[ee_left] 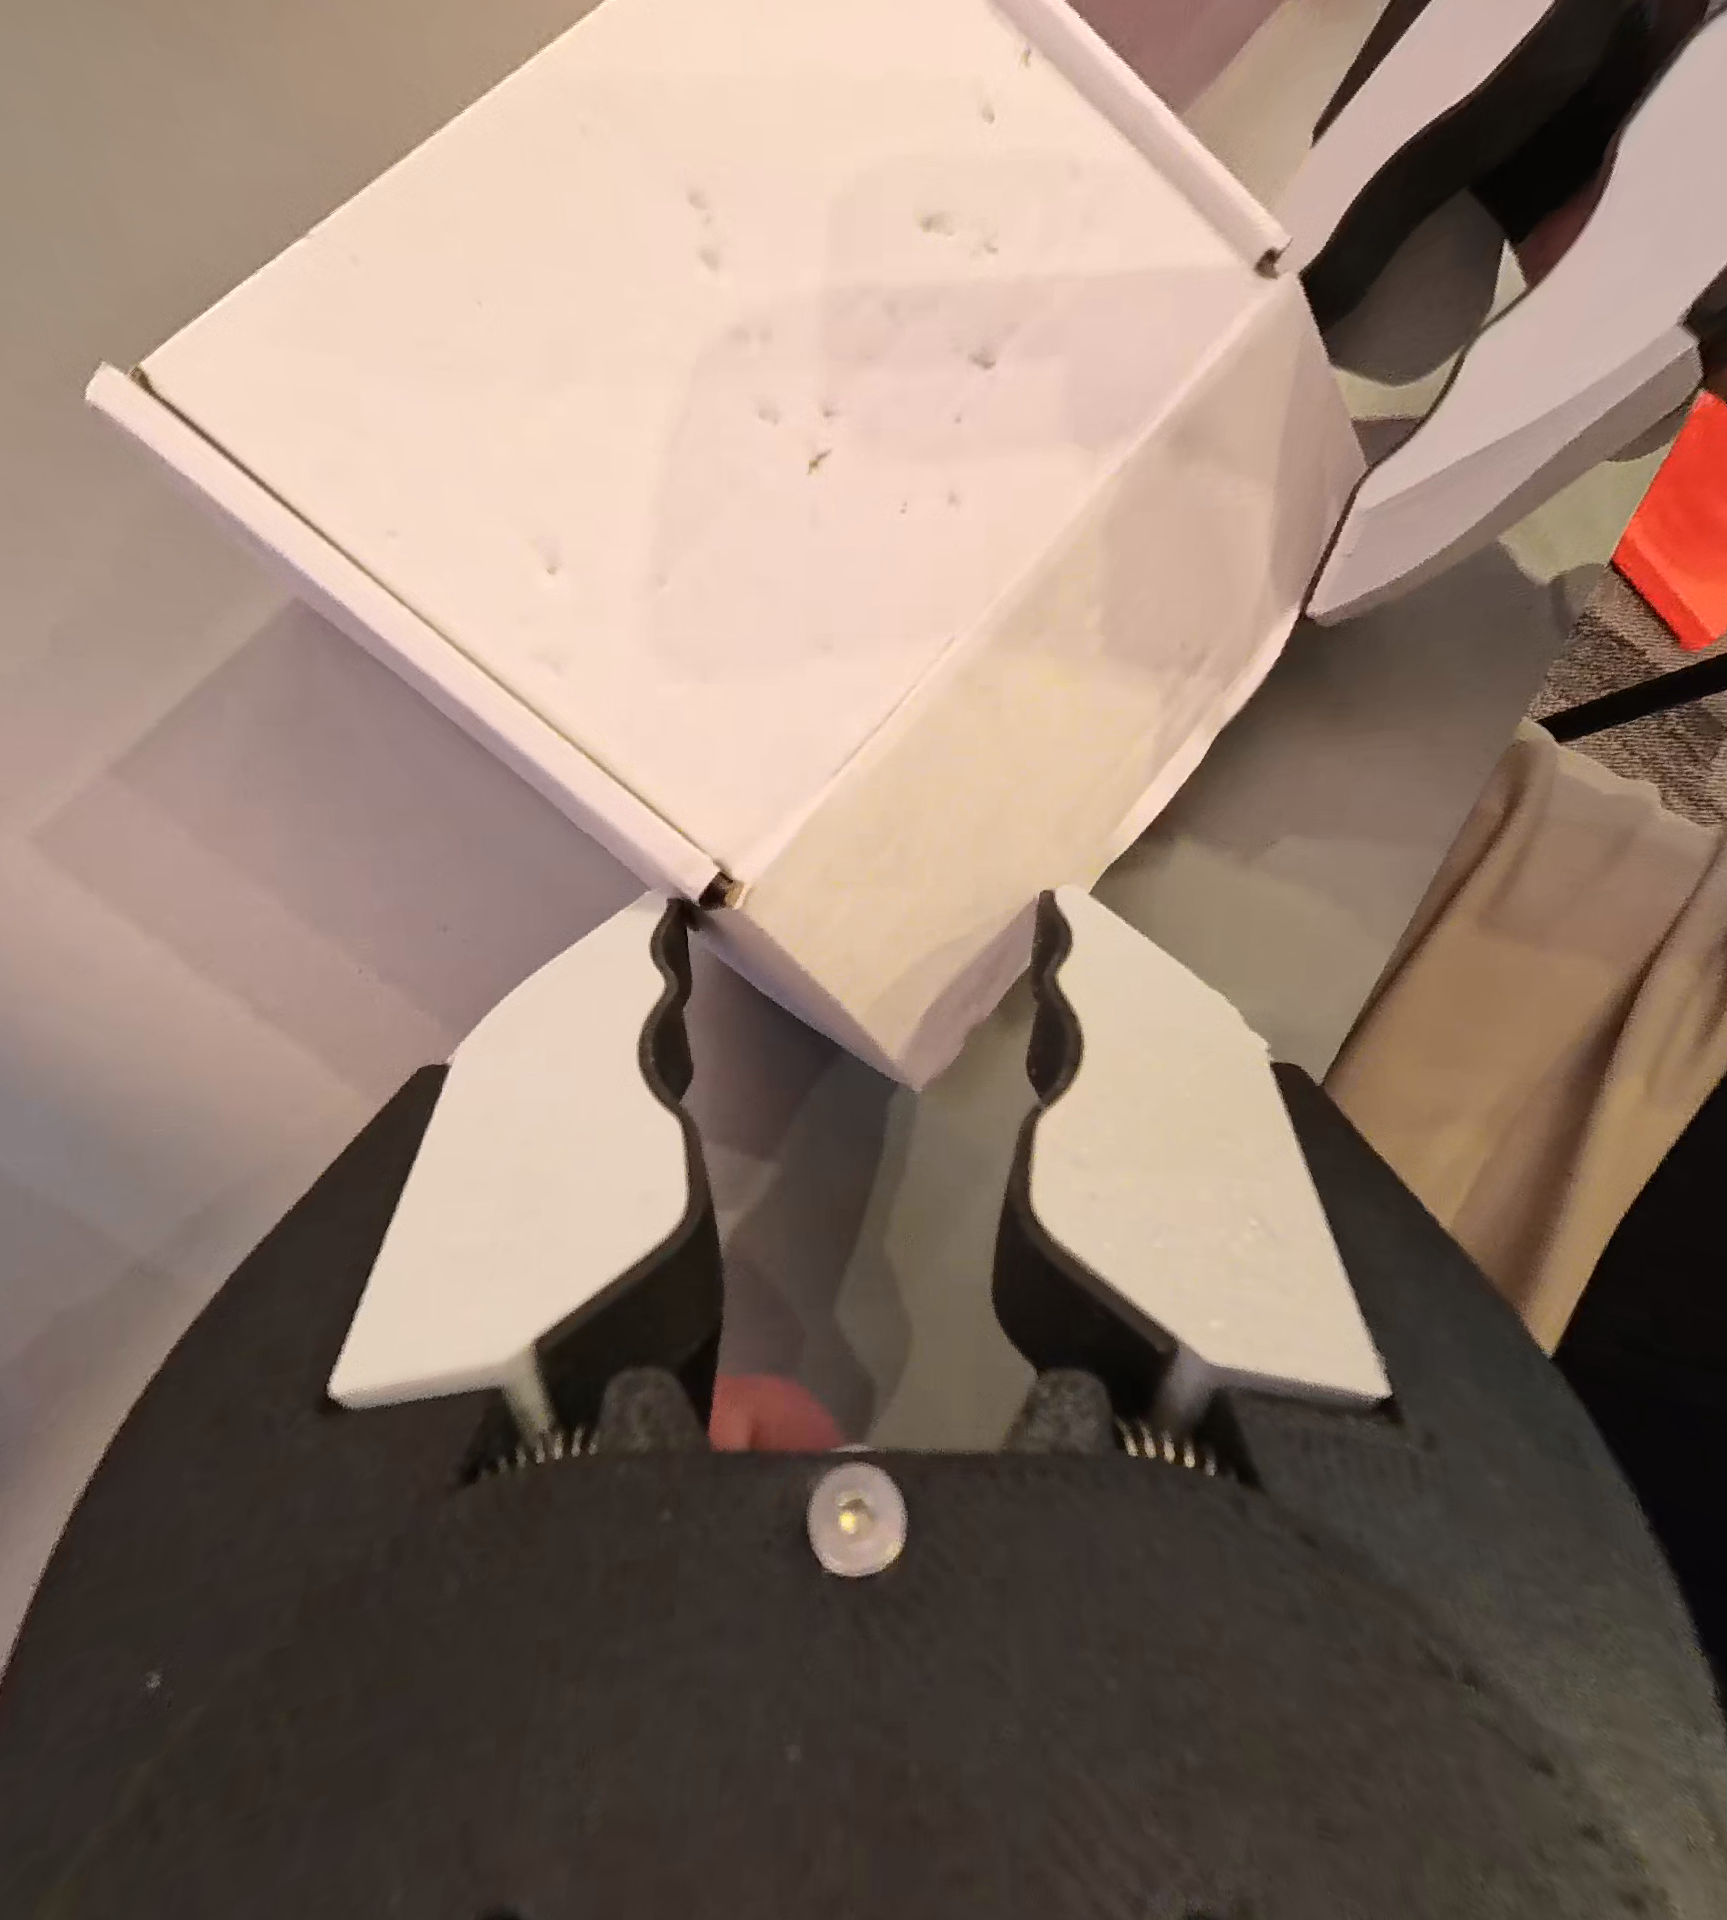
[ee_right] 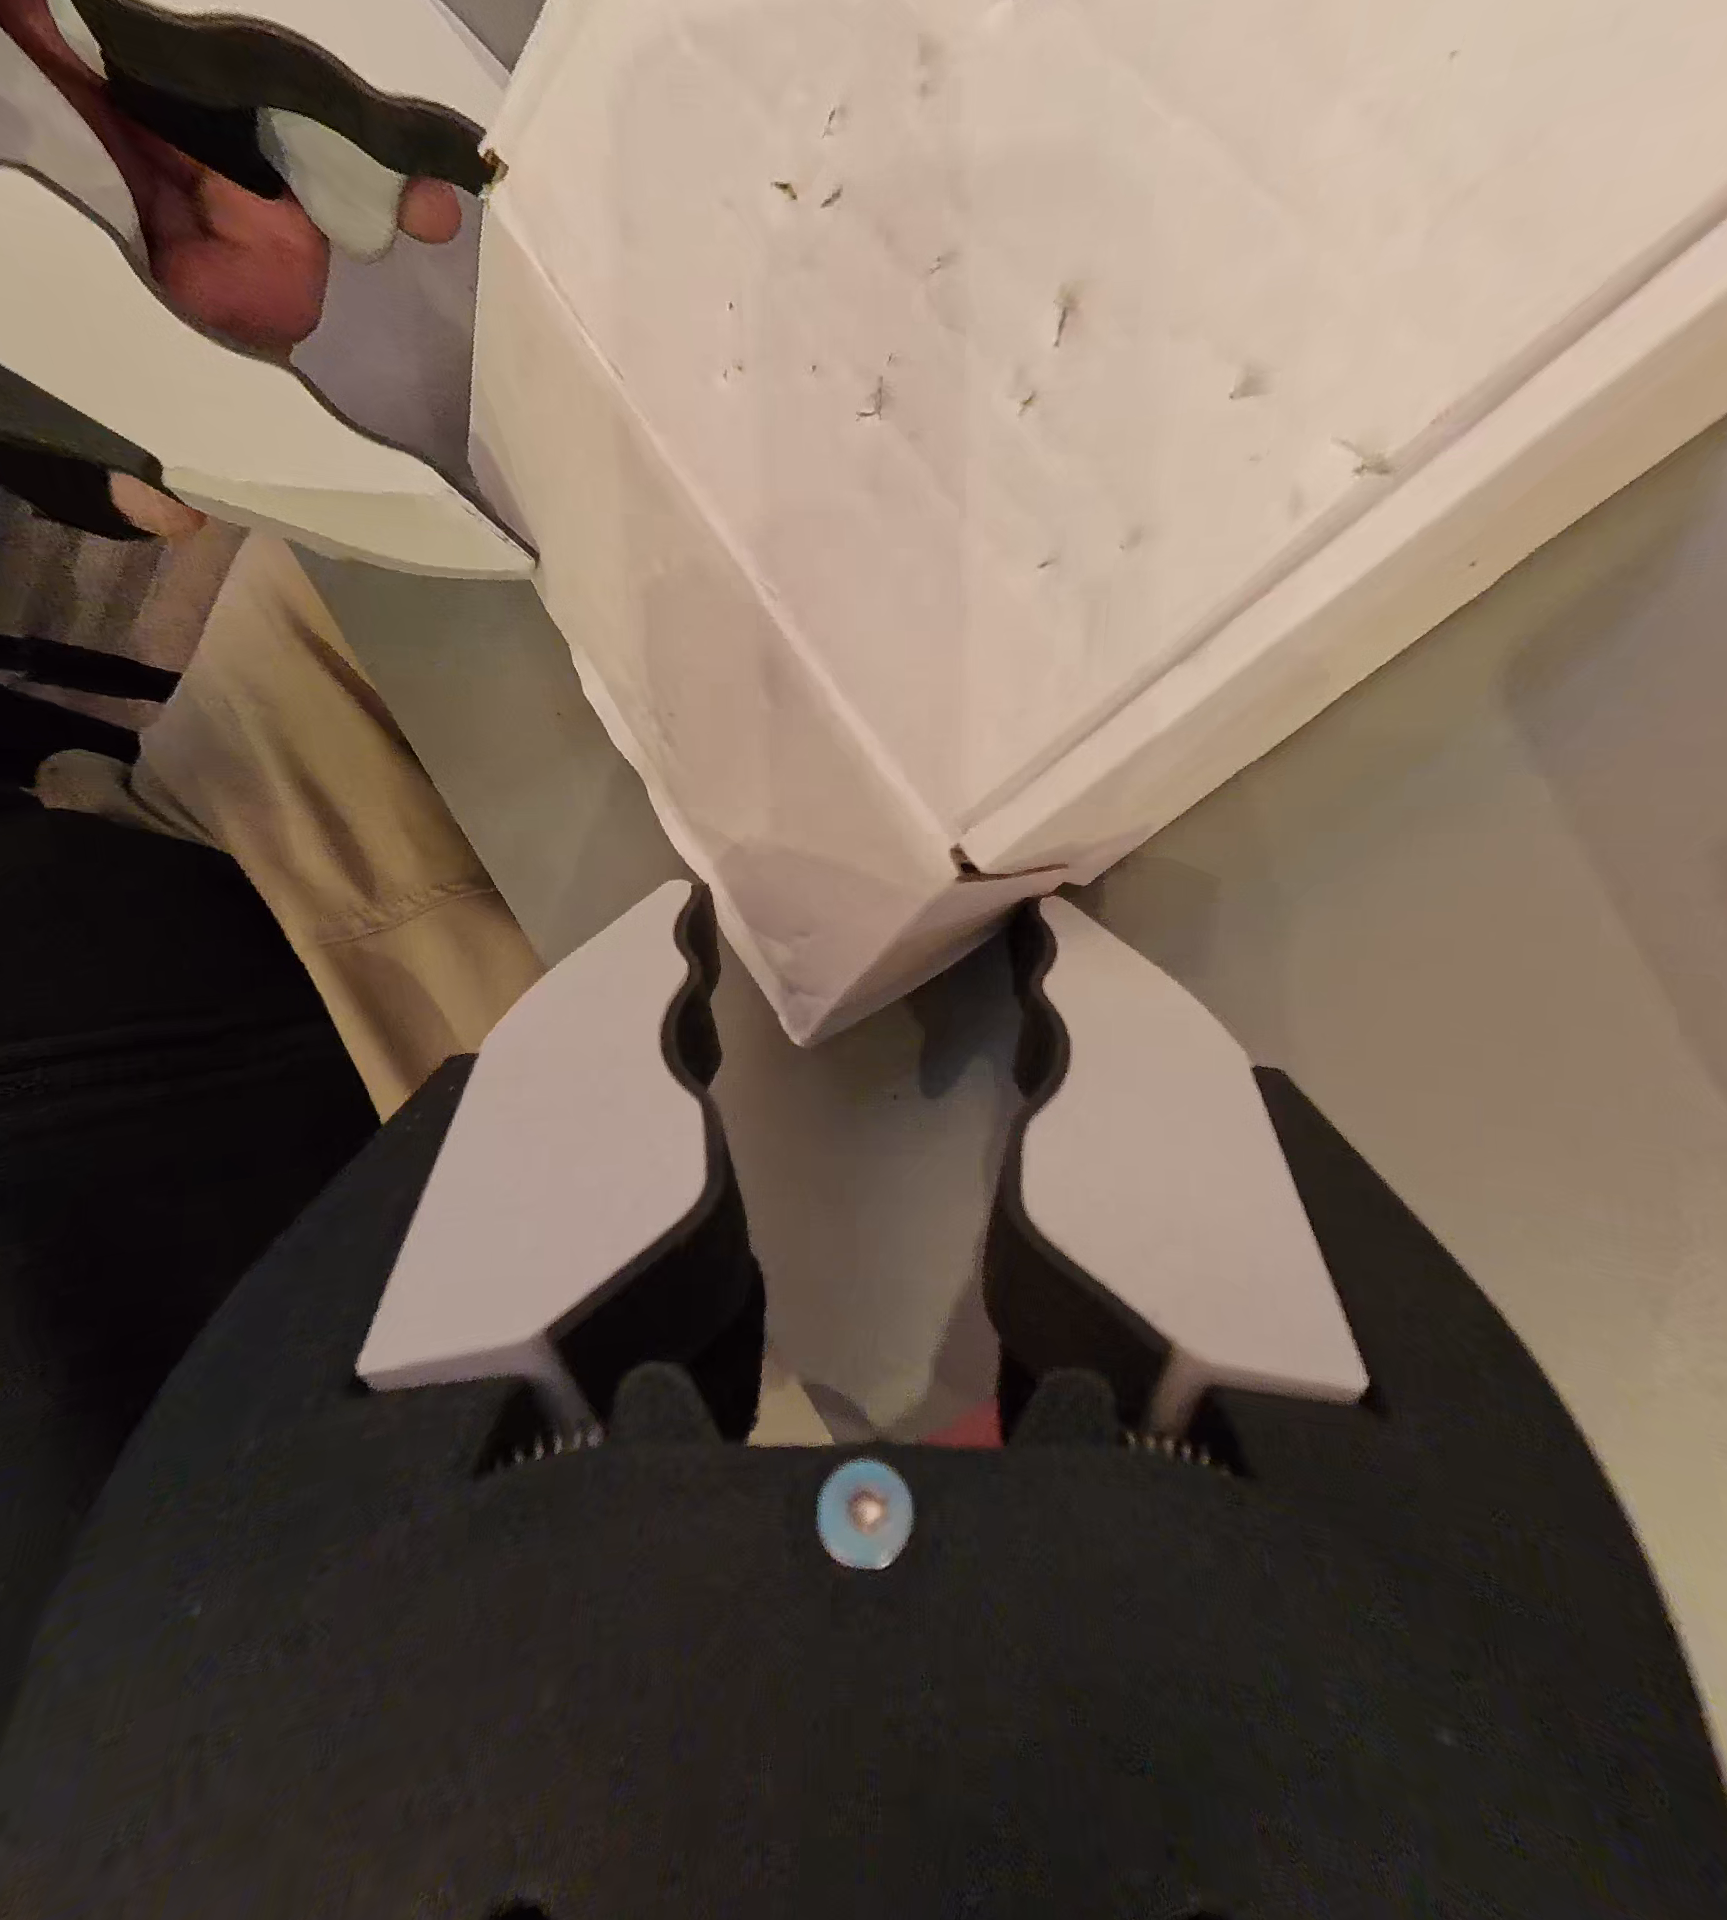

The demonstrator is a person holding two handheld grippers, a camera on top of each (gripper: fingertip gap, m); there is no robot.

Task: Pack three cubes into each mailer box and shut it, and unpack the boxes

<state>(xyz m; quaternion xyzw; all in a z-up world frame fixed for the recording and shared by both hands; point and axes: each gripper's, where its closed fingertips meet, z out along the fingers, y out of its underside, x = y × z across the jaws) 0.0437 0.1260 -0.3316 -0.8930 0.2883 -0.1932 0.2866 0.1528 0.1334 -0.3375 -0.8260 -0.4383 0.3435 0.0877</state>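
Two grippers flank one closed white mailer box [ee_left: 672, 457] on the pale table [ee_left: 163, 727]: the left gripper [ee_left: 859, 925] and the right gripper [ee_right: 864, 914] each gape around a near corner, gripping nothing.

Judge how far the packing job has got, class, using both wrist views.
Done: the white mailer box looks shut, lid flat. In hand: the left gripper and right gripper, both open, bracket its two near corners. Left: cubes are out of sight, so contents and unpacking can't be judged.
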